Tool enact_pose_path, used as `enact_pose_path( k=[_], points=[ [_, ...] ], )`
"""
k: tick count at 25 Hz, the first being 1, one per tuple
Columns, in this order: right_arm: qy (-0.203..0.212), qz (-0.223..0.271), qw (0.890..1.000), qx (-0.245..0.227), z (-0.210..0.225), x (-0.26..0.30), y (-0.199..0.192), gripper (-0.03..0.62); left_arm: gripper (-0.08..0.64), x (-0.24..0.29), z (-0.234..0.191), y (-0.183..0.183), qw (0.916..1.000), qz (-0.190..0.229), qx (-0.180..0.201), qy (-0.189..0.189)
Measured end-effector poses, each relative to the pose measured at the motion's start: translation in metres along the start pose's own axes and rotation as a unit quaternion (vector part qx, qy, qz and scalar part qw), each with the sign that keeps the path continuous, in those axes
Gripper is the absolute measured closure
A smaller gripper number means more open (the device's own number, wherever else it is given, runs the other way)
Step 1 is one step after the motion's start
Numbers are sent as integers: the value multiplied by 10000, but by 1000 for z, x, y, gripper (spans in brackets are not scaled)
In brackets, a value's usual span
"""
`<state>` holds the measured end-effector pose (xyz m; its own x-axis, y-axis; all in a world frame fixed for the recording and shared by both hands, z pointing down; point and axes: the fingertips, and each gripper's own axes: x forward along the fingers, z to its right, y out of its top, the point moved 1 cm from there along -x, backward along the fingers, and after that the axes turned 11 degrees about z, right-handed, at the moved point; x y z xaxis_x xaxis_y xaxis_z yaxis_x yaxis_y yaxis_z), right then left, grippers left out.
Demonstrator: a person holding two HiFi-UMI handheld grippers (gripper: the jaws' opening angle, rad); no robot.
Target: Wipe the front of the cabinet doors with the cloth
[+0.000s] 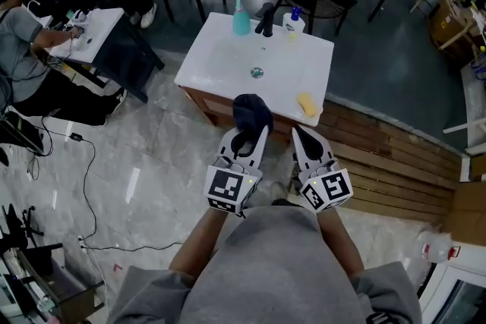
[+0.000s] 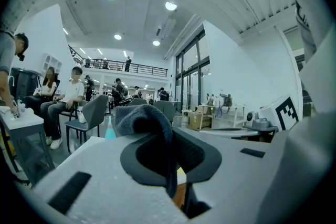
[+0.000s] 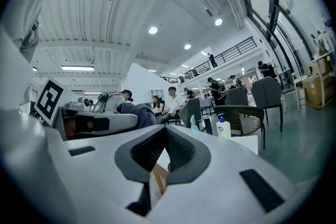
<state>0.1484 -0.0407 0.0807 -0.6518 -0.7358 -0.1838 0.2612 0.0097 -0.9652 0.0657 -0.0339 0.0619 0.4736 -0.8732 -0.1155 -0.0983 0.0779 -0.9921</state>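
Polished grey floor (image 1: 144,163) is spreading around a wooden cabinet (image 1: 203,104) with a white basin top (image 1: 220,57). Well left of the cabinet, people (image 1: 30,57) are sitting by a small table (image 1: 95,30). At the cabinet's front edge the left gripper (image 1: 246,139) is clamping the dark cloth (image 1: 251,111), bunched above its jaws, probably ready for the door fronts below. Just right of it, the right gripper (image 1: 302,134) is hanging pinched together and empty, presumably kept clear.
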Motion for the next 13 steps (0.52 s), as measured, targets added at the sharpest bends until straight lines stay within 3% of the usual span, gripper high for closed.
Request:
enact_pose_path(
  k=[13],
  points=[
    [97, 80, 9999, -9, 2, 26, -8, 584, 526, 9, -21, -6, 10000, 41, 68, 16]
  ],
)
